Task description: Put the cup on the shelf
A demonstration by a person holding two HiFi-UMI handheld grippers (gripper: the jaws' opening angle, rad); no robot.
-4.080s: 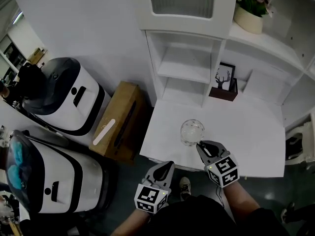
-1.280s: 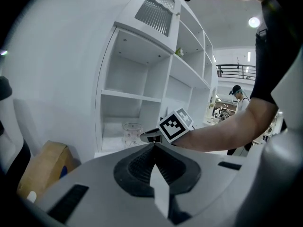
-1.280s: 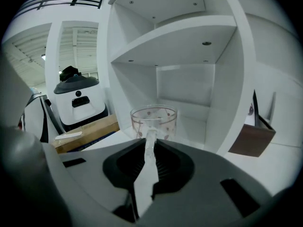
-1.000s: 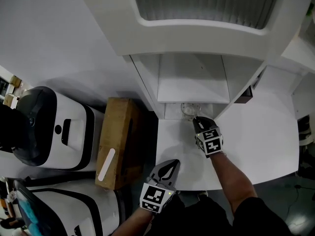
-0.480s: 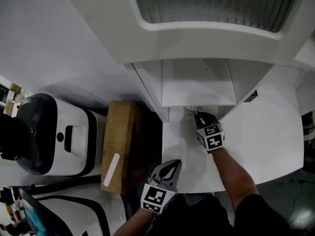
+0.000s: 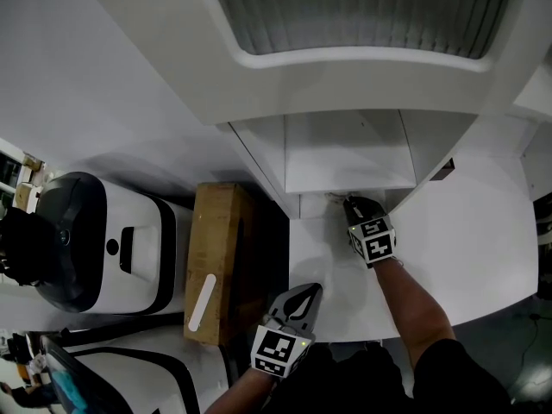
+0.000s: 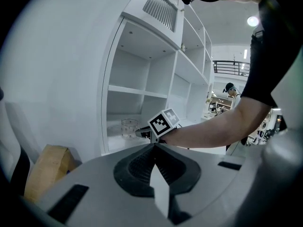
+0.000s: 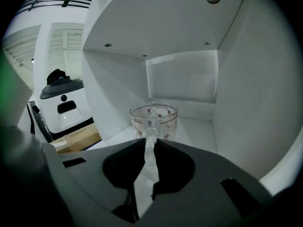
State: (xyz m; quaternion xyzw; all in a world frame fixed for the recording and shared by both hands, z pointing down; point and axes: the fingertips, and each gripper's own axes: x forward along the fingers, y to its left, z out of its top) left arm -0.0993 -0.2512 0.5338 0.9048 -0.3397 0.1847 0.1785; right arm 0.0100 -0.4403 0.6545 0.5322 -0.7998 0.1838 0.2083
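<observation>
Up close: cup (image 8: pixel 162 118) in right tool (image 8: pixel 150 141)

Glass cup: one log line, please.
clear dotted glass cup upright in bottom compartment of white shelf | right gripper shut on handle | left gripper shut, empty

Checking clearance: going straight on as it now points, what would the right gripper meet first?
The cup: the right gripper has its handle between its jaws. Pushed on, the cup would likely reach the shelf compartment's back wall, though depth is unclear.
</observation>
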